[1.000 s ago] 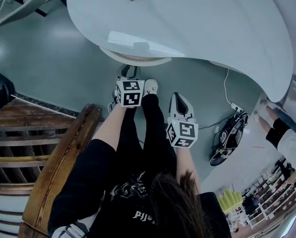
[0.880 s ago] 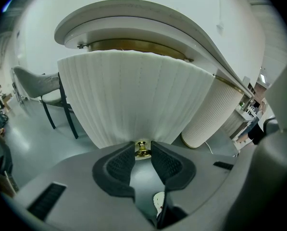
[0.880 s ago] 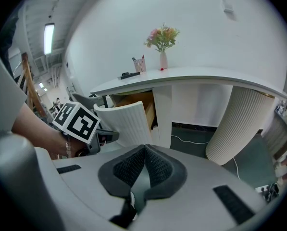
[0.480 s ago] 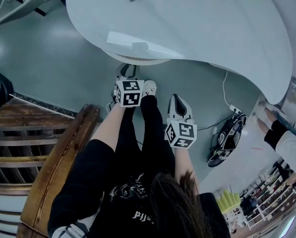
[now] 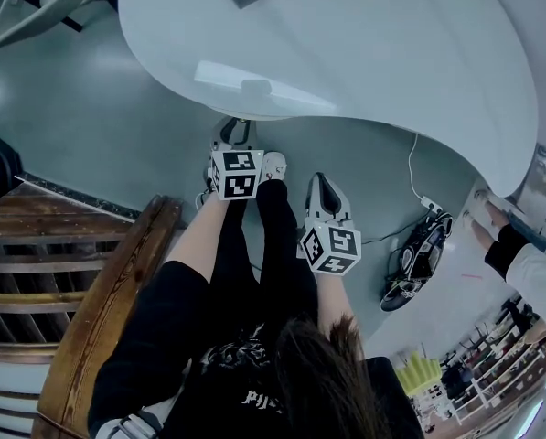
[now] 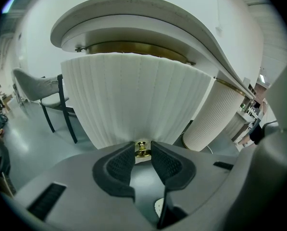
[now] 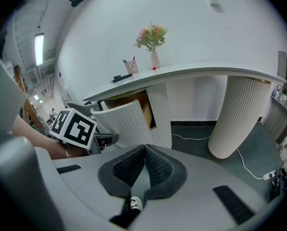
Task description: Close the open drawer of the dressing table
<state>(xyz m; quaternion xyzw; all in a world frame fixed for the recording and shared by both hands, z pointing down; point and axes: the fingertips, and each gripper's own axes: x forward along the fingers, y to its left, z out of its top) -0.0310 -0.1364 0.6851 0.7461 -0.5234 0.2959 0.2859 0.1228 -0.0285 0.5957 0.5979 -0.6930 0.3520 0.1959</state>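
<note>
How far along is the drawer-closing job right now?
Done: the left hand-held gripper has its jaws closed on the drawer's brass knob. In hand: that grip, ready to push. Left: the ribbed drawer stands out from under the table top, wooden inside showing, so it needs pushing in. The right hand-held gripper is shut and empty.

Head view overhead; both gripper views low, share drawer [image 6: 133,97].
</note>
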